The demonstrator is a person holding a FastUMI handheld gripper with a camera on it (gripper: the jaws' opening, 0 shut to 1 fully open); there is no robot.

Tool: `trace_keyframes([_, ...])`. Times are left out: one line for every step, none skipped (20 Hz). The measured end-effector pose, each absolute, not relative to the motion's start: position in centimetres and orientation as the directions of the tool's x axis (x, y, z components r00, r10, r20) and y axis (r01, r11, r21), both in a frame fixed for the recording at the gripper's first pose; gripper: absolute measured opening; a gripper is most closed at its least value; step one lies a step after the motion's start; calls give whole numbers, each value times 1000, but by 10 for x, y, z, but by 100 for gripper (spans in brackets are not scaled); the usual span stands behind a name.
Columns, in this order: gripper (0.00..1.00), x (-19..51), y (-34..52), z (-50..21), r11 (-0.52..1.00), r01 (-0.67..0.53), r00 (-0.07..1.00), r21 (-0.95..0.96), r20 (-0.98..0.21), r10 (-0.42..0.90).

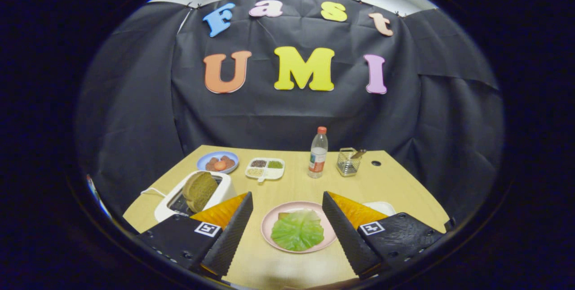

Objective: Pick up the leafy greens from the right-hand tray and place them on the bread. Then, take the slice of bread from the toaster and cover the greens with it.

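Quickly, largest first: 1 wooden table (386,182) fills the booth floor area, with everything else placed relative to the pink plate (269,225) near its front edge. 1 white toaster (222,182) sits left of the plate and slightly behind it, with 1 slice of bread (199,190) standing up out of its slot, tilted. The gripper (287,225) has its 2 fingers spread wide apart, gripping nothing; the plate sits between them, untouched. Each finger housing carries 1 square black-and-white marker tag, 2 in total, pattern only, no readable text.

On the plate, 1 piece of leafy greens (297,230) lies flat, covering most of 1 slice of bread (284,214) below it; just a tan corner of that slice shows at the back left of the leaf. 1 white tray (382,207) is just right of the plate, mostly hidden behind the right finger.

Behind the plate, well apart: 1 blue plate (204,160) with reddish food pieces at back left, 1 white divided dish (265,173) with 4 compartments of grains or seeds straight back, 1 clear bottle (318,153) with a red cap and a label too small to read, and 1 wire mesh holder (347,162) back right with a utensil in it. 1 small dark hole (376,163) in the table lies right of the holder.
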State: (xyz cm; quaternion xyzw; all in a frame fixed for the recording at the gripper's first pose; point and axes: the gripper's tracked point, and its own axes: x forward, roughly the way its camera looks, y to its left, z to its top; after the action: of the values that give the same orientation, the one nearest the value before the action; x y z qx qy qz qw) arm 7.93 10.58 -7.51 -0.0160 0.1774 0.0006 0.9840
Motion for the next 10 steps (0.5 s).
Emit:
trace_keyframes([96, 76, 117, -65, 999, -20, 943, -33, -332, 8])
trace_keyframes([96, 71, 126, -59, 999, -28, 948, -38, -319, 14])
trace_keyframes([96, 69, 135, -54, 999, -32, 951, -43, -310, 17])
trace_keyframes([96, 66, 145, -51, 998, -42, 951, -44, -307, 27])
trace_keyframes([96, 65, 156, -49, 998, -56, 950, -41, -309, 41])
trace_keyframes([96, 66, 166, -48, 997, -66, 949, -38, -310, 51])
trace_keyframes([96, 67, 174, -48, 997, -73, 948, -36, -314, 58])
trace_keyframes([97, 70, 183, -51, 996, -80, 944, -32, -323, 66])
trace_keyframes([97, 73, 192, -54, 995, -93, 939, -36, -335, 76])
trace_keyframes([97, 77, 201, -55, 994, -102, 936, -40, -343, 82])
